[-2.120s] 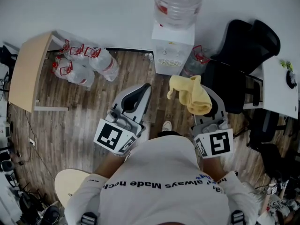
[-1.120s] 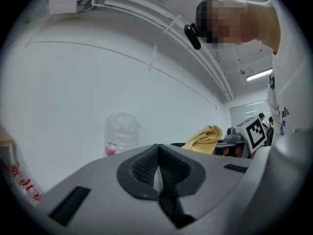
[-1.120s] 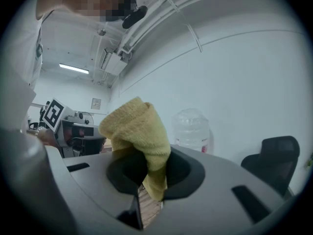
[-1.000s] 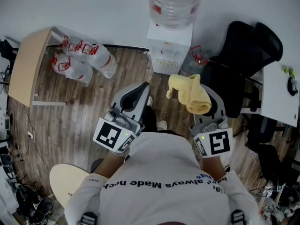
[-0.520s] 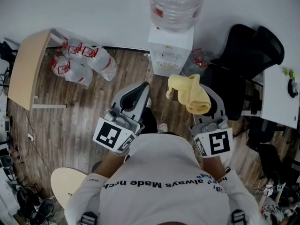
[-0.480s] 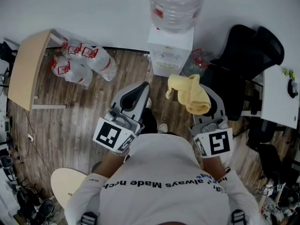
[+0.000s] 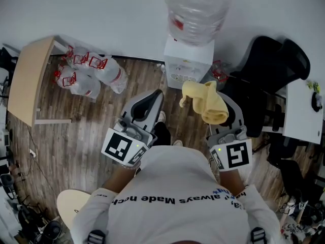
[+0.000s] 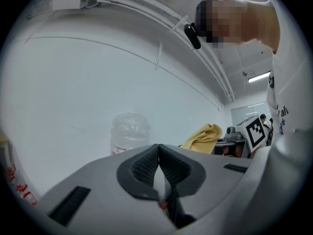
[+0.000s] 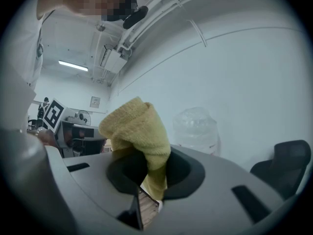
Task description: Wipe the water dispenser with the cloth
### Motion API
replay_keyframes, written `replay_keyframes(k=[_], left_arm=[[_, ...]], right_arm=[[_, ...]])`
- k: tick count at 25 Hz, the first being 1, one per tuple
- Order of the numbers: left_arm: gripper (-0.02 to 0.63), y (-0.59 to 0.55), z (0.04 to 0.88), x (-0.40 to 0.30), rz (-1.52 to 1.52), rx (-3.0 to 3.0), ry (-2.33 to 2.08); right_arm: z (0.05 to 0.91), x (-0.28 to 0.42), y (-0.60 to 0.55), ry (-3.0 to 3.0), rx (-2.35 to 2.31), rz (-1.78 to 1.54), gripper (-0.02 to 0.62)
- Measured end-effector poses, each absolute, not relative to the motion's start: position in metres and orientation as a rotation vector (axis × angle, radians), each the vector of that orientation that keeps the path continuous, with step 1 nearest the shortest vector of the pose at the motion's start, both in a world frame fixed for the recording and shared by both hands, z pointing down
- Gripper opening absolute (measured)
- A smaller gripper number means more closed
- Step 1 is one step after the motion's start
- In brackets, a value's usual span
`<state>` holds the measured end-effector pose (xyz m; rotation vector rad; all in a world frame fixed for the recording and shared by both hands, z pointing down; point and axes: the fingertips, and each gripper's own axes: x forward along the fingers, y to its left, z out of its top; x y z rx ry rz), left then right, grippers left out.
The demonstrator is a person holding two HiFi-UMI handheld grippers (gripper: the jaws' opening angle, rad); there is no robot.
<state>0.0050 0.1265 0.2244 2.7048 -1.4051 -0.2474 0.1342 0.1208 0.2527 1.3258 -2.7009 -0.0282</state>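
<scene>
The water dispenser [image 7: 187, 65], a white box with a big clear bottle [image 7: 197, 6] upended on top, stands against the white wall [image 7: 101, 9], straight ahead of the person. The cloth [image 7: 205, 101], yellow and bunched, is short of the dispenser and just to its right, not touching it. It is pinched in the right gripper [image 9: 149, 177]: the jaws are clamped on a lower fold, and the rest of the cloth mushrooms up above them and flops a little to the left. In the right gripper view the dispenser's bottle shows beyond the cloth, to its right.

The left gripper [image 8: 158, 151] is held level with the other one, in front of the dispenser and slightly to its left. Its jaws are pressed together at the ribbed pads, with nothing between them.

Right of the dispenser, close beside it, is a black office chair [image 7: 266, 62], and beyond that the corner of a white desk [image 7: 302, 108]. Left of the dispenser, along the wall, lie clear plastic bags with red print [image 7: 89, 71] on the wooden floor [image 7: 86, 131], and further left a pale wooden tabletop [image 7: 28, 78].
</scene>
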Motion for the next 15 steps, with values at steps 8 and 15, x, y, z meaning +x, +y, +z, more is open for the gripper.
replay_keyframes(k=[8, 15], left_arm=[[0.020, 0.080, 0.223, -0.024, -0.255, 2.716, -1.365], [0.020, 0.037, 0.220, -0.054, -0.256, 2.731, -1.340]], right_arm=[[0.247, 0.103, 0.078, -2.684, 1.349, -0.035, 0.066], [0.245, 0.071, 0.039, -2.667, 1.367, -0.033, 0.066]])
